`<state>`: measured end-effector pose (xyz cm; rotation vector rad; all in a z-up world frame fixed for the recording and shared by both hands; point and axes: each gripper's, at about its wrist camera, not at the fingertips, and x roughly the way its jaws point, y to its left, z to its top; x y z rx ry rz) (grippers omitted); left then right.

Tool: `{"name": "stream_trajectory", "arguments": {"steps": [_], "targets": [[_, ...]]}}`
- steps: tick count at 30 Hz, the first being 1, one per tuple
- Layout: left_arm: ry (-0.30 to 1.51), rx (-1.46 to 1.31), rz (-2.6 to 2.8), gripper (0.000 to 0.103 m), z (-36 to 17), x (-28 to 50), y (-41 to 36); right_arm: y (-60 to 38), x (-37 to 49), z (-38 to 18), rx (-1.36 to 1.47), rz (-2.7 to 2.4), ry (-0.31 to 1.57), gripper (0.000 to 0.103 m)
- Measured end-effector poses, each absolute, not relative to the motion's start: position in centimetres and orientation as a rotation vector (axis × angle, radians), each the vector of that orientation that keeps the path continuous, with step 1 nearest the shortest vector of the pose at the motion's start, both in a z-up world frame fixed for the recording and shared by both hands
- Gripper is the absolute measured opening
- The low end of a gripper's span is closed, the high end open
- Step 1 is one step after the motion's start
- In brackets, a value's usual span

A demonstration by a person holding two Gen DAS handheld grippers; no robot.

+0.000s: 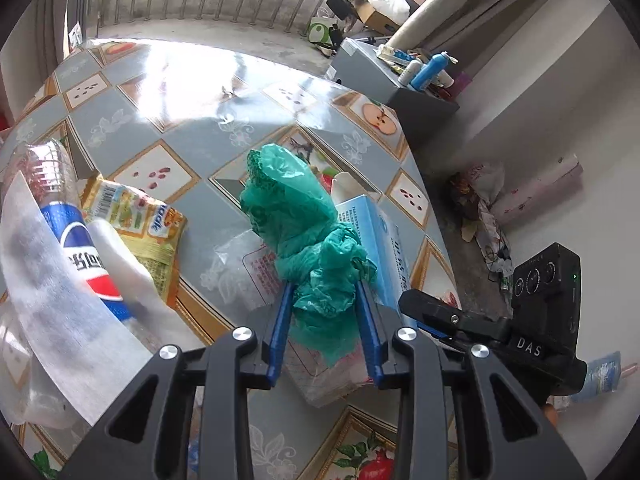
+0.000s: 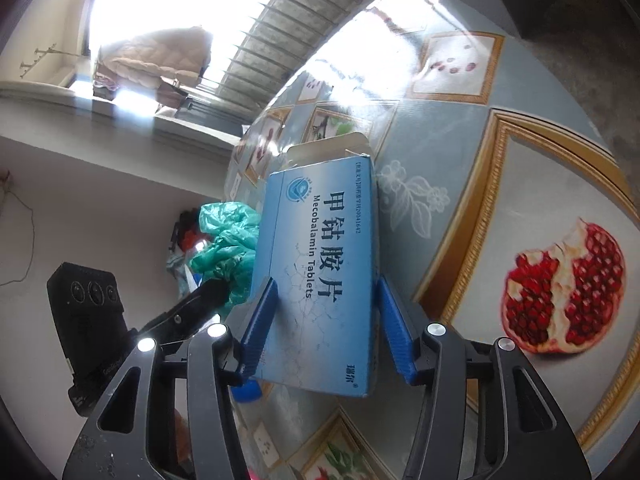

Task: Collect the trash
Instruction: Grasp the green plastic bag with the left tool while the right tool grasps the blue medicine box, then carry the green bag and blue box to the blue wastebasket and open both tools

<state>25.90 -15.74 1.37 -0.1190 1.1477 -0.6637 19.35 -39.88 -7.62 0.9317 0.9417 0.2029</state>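
My left gripper [image 1: 325,286] is shut on a crumpled green plastic bag [image 1: 296,216], held above the table. My right gripper [image 2: 326,284] is shut on a blue Mecobalamin tablet box [image 2: 320,264] with its end flap open; the box also shows in the left wrist view [image 1: 380,236], just right of the green bag. The green bag also shows in the right wrist view [image 2: 228,248], left of the box. The right gripper's body [image 1: 500,320] sits right of my left gripper.
The table [image 1: 188,136] has a fruit-pattern cloth. On its left lie a Pepsi bottle [image 1: 76,236], a white cloth [image 1: 52,280], a yellow snack wrapper [image 1: 140,216] and a clear plastic bag [image 1: 244,268]. A grey cabinet [image 1: 384,84] with bottles stands beyond the table's right edge.
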Motion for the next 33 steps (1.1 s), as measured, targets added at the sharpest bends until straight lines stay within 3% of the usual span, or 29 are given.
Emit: {"name": "stream_trajectory", "arguments": {"steps": [9, 17, 20, 25, 33], "targets": [[1.178, -0.145, -0.846, 0.031, 1.4, 18.0, -15.9, -41.4, 10.9, -5.7, 0.866, 0.114, 0.957, 0.047], [1.012, -0.015, -0.812, 0.031, 3.1, 13.2, -13.3, -41.7, 5.7, -4.8, 0.723, -0.068, 0.929, 0.047], [0.977, -0.002, -0.819, 0.031, 3.7, 11.9, -12.3, -40.9, 5.0, -4.1, 0.697, -0.074, 0.891, 0.05], [0.986, -0.008, -0.808, 0.031, 2.5, 11.0, -11.4, -38.3, 7.5, -3.4, 0.566, -0.082, 0.887, 0.068], [0.943, 0.03, -0.766, 0.03, 1.5, 11.8, -12.6, -35.3, 10.9, -5.2, 0.37, -0.128, 0.972, 0.076]]}}
